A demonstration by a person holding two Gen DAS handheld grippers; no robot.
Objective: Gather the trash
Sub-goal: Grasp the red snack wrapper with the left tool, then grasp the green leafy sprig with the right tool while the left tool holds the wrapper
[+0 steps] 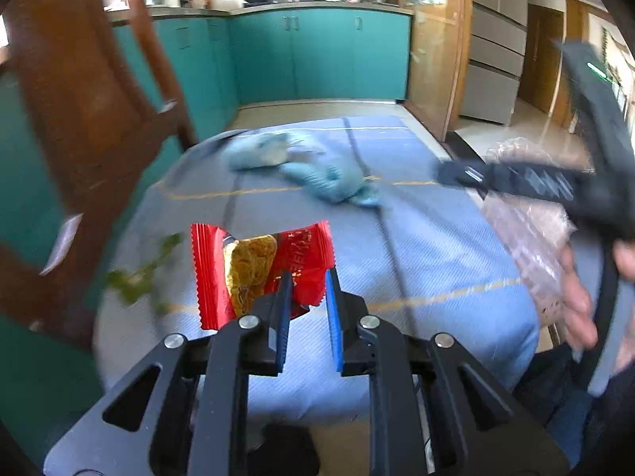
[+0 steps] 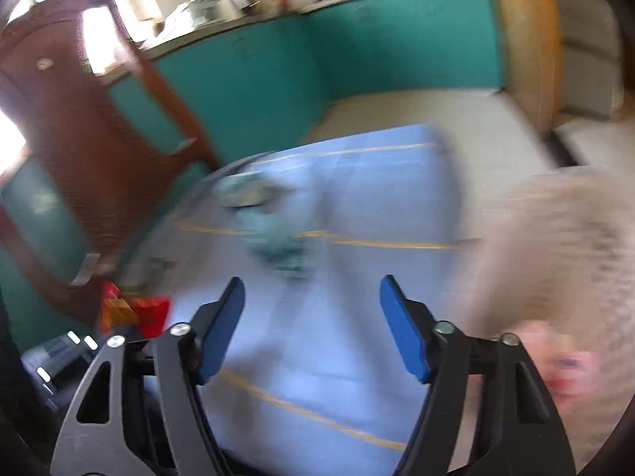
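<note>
My left gripper (image 1: 308, 277) is shut on the right corner of a torn red snack wrapper (image 1: 254, 269), which shows a yellow biscuit picture and hangs above the blue tablecloth (image 1: 416, 261). In the blurred right wrist view, my right gripper (image 2: 312, 283) stands open over the cloth with nothing between its blue pads. There the red wrapper (image 2: 137, 313) shows at the lower left. A crinkled clear plastic bag (image 1: 528, 234) hangs by the hand (image 1: 575, 301) that holds the right gripper (image 1: 464, 174). The bag (image 2: 555, 254) is a blur at the right edge.
Crumpled pale-blue gloves or wipes (image 1: 317, 178) lie at the far middle of the cloth. Green leaf scraps (image 1: 139, 277) sit at its left edge. A brown wooden chair (image 1: 91, 127) stands close on the left, with teal kitchen cabinets (image 1: 317, 55) beyond.
</note>
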